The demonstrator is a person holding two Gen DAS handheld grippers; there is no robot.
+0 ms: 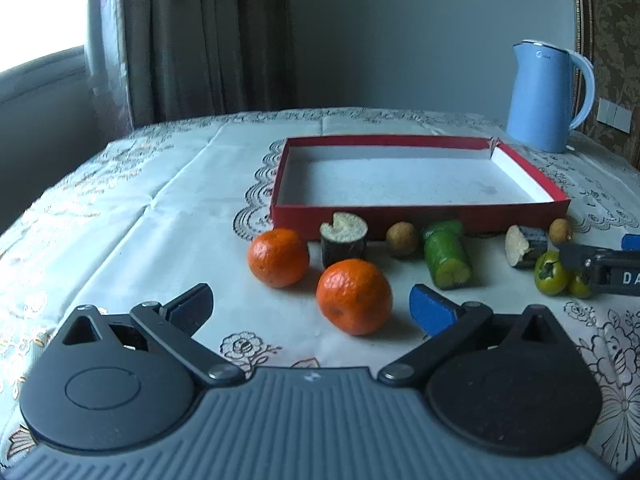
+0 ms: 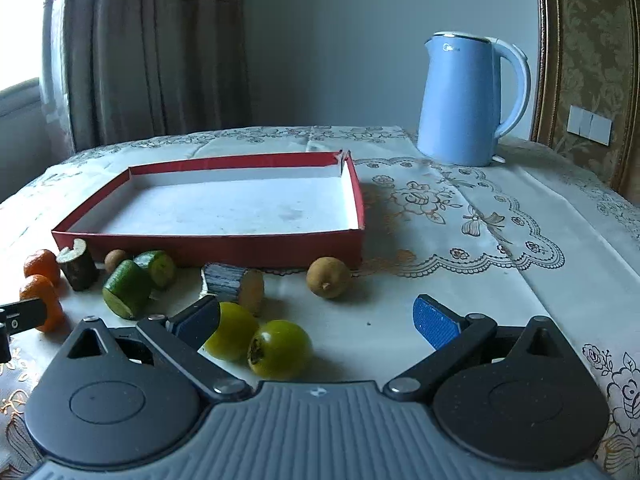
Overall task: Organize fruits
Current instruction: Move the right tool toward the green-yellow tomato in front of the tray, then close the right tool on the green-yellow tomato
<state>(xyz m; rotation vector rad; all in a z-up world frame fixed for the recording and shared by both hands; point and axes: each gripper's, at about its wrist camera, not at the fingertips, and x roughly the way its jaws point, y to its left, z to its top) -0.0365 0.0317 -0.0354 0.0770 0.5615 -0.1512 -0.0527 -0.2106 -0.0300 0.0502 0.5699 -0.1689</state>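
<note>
A shallow red box (image 1: 420, 218) (image 2: 208, 248) with a white inside stands empty on the table. In front of it lie two oranges (image 1: 354, 297) (image 1: 279, 257), two dark cut stalk pieces (image 1: 343, 242) (image 1: 525, 246), a green cut piece (image 1: 447, 260), two small brown fruits (image 1: 402, 239) (image 2: 328, 277) and two green-yellow round fruits (image 2: 280, 349) (image 2: 234, 330). My left gripper (image 1: 312, 310) is open, just short of the nearer orange. My right gripper (image 2: 316, 320) is open, with the green-yellow fruits beside its left finger.
A blue electric kettle (image 1: 548, 96) (image 2: 466, 100) stands at the back right of the table. The table carries a white embroidered cloth (image 2: 480, 240). Curtains and a wall lie behind; the table edge falls away at the left.
</note>
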